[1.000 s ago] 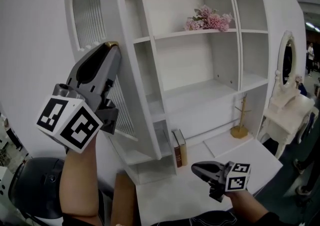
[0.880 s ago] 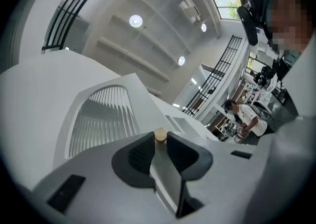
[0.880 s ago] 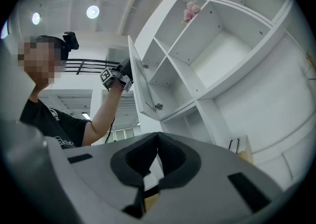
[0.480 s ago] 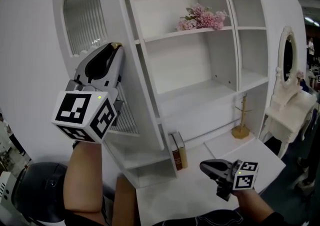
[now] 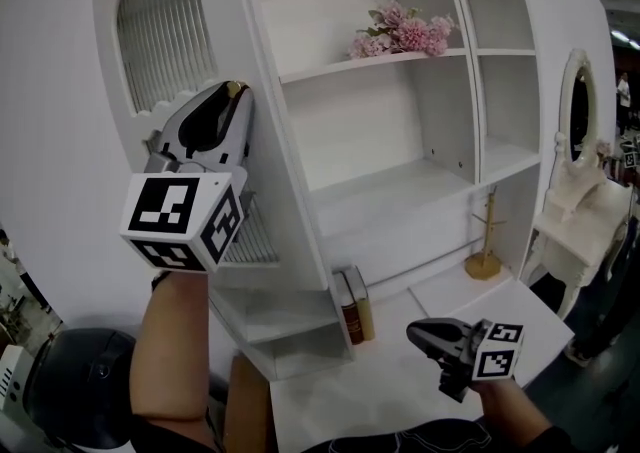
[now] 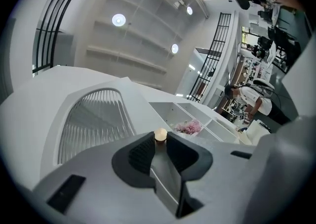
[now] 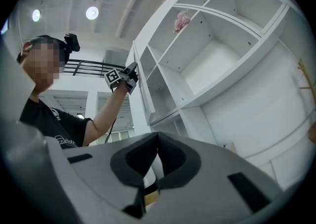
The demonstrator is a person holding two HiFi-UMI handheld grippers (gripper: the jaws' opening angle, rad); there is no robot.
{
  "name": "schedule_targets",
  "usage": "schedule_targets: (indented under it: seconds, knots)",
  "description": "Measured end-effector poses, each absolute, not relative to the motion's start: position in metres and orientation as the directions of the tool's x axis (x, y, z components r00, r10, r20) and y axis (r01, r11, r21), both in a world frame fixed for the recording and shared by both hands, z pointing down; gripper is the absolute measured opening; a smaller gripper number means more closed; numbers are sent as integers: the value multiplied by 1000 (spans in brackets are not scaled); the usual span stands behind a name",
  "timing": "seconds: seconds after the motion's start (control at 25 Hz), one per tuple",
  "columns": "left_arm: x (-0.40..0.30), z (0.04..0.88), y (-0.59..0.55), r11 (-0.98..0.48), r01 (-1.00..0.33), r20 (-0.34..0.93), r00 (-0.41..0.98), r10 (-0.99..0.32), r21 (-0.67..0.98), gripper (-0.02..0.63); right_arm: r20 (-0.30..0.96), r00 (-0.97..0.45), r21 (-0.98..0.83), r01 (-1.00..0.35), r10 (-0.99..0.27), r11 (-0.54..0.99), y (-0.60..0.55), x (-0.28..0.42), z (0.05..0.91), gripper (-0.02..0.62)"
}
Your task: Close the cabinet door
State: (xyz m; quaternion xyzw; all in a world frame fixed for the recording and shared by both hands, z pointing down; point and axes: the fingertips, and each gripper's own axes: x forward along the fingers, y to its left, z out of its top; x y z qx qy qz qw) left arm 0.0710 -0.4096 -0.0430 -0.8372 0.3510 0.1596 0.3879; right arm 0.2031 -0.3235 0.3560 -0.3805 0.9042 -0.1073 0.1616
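Door [image 5: 165,31] stands swung out left of the cabinet [image 5: 380,131]. My left claw [image 6: 159,144] pinches its small gold knob [image 6: 160,134]; my right claw [image 7: 157,138], below the cabinet, is closed and empty. Risk, I judge: grip slipping off the knob mid-swing.

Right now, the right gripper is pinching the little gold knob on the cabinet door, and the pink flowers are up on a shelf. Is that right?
Not quite: the left gripper view shows it is the left gripper pinching the gold knob on the cabinet door. The pink flowers are up on a shelf.
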Motion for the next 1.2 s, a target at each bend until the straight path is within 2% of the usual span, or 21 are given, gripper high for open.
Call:
schedule_targets:
  seconds: [1.2]
  knots:
    - [109,-40,-485,-297,-756,-550,637,-540,-584,77,-198,-668,-302,-655,-717,693,-361,246,363,7]
